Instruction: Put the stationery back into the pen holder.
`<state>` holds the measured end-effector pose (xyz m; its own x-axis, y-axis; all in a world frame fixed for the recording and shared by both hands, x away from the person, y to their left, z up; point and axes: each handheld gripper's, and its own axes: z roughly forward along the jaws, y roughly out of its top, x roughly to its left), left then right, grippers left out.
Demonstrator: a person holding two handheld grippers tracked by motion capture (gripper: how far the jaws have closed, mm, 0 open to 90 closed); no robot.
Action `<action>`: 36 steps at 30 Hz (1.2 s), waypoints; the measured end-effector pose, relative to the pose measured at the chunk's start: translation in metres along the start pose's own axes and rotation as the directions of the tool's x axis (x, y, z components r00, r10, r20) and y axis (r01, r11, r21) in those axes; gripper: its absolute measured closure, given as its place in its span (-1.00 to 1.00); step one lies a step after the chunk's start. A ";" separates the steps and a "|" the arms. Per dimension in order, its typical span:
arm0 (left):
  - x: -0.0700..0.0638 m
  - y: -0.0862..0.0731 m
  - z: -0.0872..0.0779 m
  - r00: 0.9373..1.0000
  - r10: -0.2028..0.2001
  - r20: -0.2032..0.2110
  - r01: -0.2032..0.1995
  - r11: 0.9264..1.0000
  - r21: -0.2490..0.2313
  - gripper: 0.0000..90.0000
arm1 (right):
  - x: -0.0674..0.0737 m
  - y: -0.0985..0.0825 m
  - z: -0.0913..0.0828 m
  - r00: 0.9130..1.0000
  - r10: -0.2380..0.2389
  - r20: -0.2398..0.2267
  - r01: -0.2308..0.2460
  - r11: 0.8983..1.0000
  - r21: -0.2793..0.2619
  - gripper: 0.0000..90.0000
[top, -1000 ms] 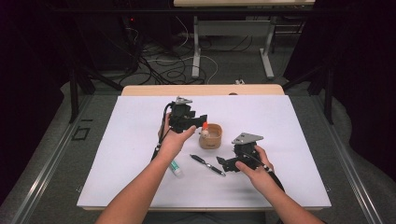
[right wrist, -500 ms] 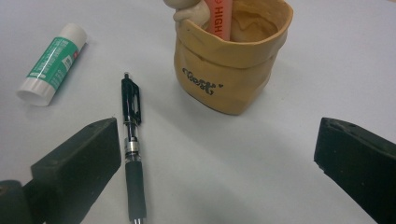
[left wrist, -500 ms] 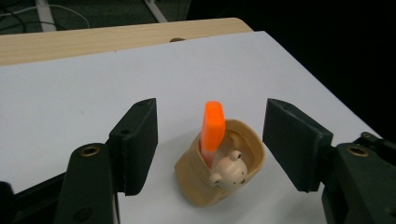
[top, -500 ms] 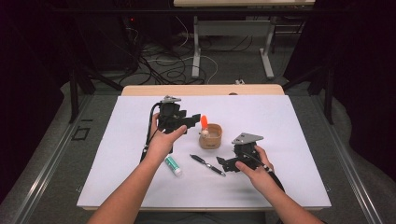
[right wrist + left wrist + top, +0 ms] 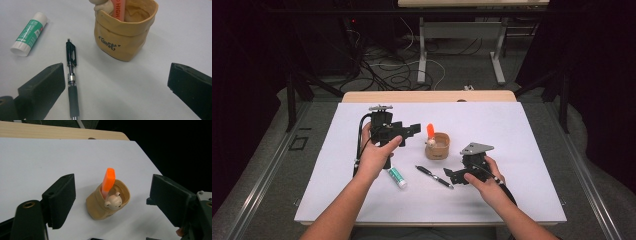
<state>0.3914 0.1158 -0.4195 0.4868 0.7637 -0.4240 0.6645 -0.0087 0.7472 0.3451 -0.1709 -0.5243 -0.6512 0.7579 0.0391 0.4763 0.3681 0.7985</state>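
We see an orange highlighter (image 5: 108, 180) standing tilted in a tan paper-bag-style pen cup (image 5: 100, 206), cap end up, leaning on the rim beside a small bear figure (image 5: 113, 200). Cup sits upright mid-counter, dark lettering on its front, probably a logo. A black pen (image 5: 71, 81) lies flat just beside the cup; a green-and-white glue stick (image 5: 29, 34) lies farther off.

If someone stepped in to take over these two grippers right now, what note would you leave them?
Left gripper: empty, jaws just been opening, beside the tan holder.
Right gripper: open, empty, near the black pen.
Done: orange highlighter stands in the holder.
Left, probably: pen and glue stick lie on the white table, likely to go in too.
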 end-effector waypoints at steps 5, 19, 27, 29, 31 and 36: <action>0.007 -0.006 -0.007 0.999 -0.050 0.015 0.050 0.998 -0.023 -0.66 | 0.000 0.000 0.000 1.000 -0.006 -0.001 0.006 1.000 0.004 -0.97; 0.036 -0.033 -0.019 0.990 -0.134 -0.046 0.133 0.991 -0.022 -0.76 | 0.001 -0.001 0.001 1.000 0.002 -0.009 -0.001 1.000 0.011 -0.95; 0.045 -0.048 -0.025 0.983 -0.178 -0.030 0.177 0.983 -0.045 -0.72 | 0.001 -0.001 0.002 1.000 0.003 -0.013 -0.002 1.000 0.015 -0.94; 0.047 -0.051 -0.027 0.979 -0.203 -0.023 0.202 0.978 -0.045 -0.63 | 0.001 -0.001 0.002 1.000 0.005 -0.014 -0.004 1.000 0.014 -0.94; 0.048 -0.053 -0.028 0.974 -0.224 -0.021 0.223 0.974 -0.047 -0.63 | 0.001 -0.001 0.002 1.000 0.009 -0.015 -0.009 1.000 0.016 -0.93; 0.051 -0.058 -0.031 0.972 -0.234 -0.033 0.233 0.972 -0.041 -0.64 | 0.002 -0.002 0.003 1.000 0.009 -0.019 -0.009 1.000 0.009 -0.92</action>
<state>0.3603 0.1754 -0.4690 0.2986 0.7652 -0.5704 0.7360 0.1959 0.6480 0.3448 -0.1687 -0.5271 -0.6576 0.7511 0.0578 0.4879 0.3662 0.7924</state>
